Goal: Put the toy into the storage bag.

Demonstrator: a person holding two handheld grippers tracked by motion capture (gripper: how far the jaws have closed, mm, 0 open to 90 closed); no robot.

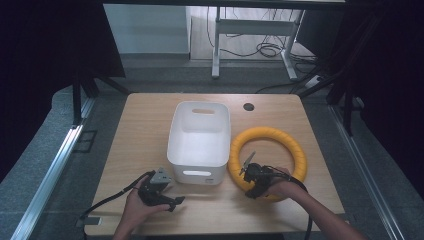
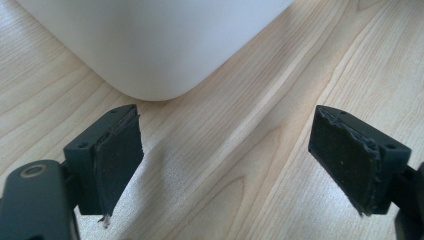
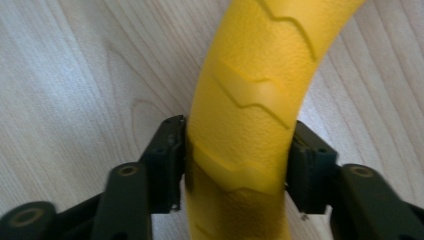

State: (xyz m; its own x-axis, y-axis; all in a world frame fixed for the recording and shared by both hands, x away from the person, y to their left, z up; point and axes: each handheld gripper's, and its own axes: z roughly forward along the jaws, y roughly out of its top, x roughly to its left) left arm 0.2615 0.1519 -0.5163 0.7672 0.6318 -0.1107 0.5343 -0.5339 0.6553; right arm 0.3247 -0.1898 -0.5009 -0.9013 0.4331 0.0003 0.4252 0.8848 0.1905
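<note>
1. Pale wood-grain table (image 1: 145,125) carries everything; beyond its far edge lie grey floor, a desk frame and loose cables.
2. Nearest the person, the left gripper (image 1: 170,199) rests low over bare wood with its jaws spread wide and nothing between them, just short of a rounded corner of the white plastic bin (image 2: 150,45).
3. On the other side, the right gripper (image 3: 237,167) pinches the near arc of the yellow ring (image 3: 250,100), both pads pressed against its flanks.
4. That ring (image 1: 270,134) lies flat on the table, just beside the bin's right wall.
5. It likely handles as light and slightly yielding: the pebbled, grooved skin looks like foam or rubber, so slipping seems unlikely.
6. Held at one point, the far arc would probably sag or swing; a second hold on the opposite arc would steady it.
7. Farther back, the bin (image 1: 200,107) stands upright and open.
</note>
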